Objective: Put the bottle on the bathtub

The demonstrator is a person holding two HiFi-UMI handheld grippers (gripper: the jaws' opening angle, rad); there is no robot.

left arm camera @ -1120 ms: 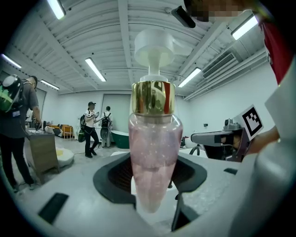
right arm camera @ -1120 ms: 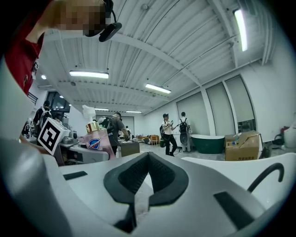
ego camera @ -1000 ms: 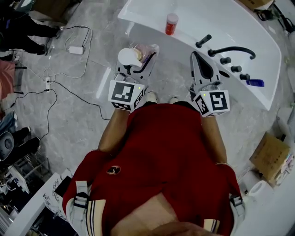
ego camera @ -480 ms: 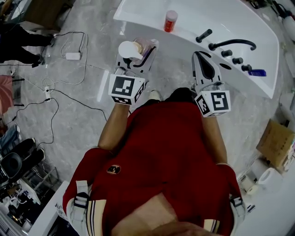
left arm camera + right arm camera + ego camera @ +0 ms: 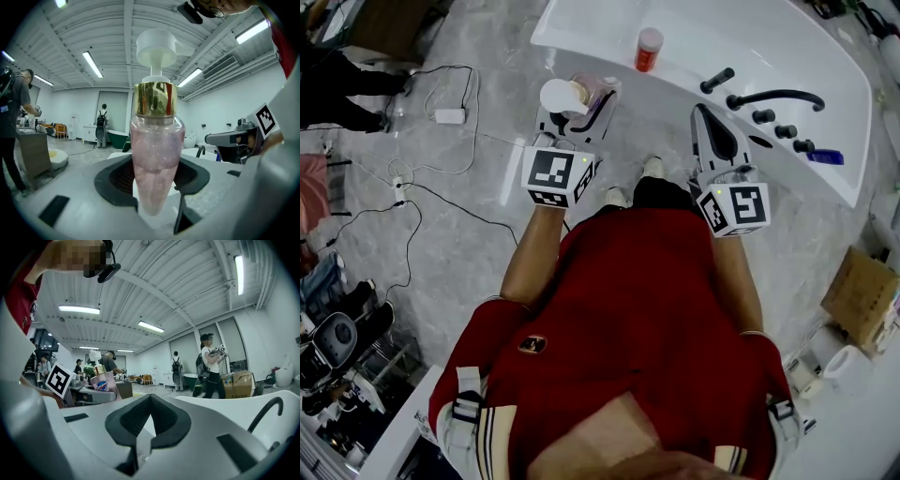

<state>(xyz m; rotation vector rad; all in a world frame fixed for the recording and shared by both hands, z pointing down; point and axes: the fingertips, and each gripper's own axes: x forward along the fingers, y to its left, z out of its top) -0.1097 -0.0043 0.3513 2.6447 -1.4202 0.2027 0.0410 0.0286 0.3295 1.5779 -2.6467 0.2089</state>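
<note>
A clear pink pump bottle (image 5: 155,154) with a gold collar and white pump head stands upright between the jaws of my left gripper (image 5: 154,206), which is shut on it. From the head view the bottle (image 5: 574,97) shows from above in the left gripper (image 5: 572,122), over the floor just short of the white bathtub rim (image 5: 609,42). My right gripper (image 5: 715,141) is shut with nothing in it, held over the tub's edge near the black tap. In the right gripper view the jaws (image 5: 140,446) meet and the bottle (image 5: 104,380) appears at the left.
A red-and-white container (image 5: 648,49) stands on the tub rim. A black tap (image 5: 773,97), black knobs and a blue item (image 5: 823,157) sit along the tub's right edge. Cables (image 5: 422,187) lie on the floor at left. A cardboard box (image 5: 860,291) is at right.
The view has shifted slightly; both grippers keep almost the same pose, with the bottle still held. A foot has stepped forward between the grippers.
</note>
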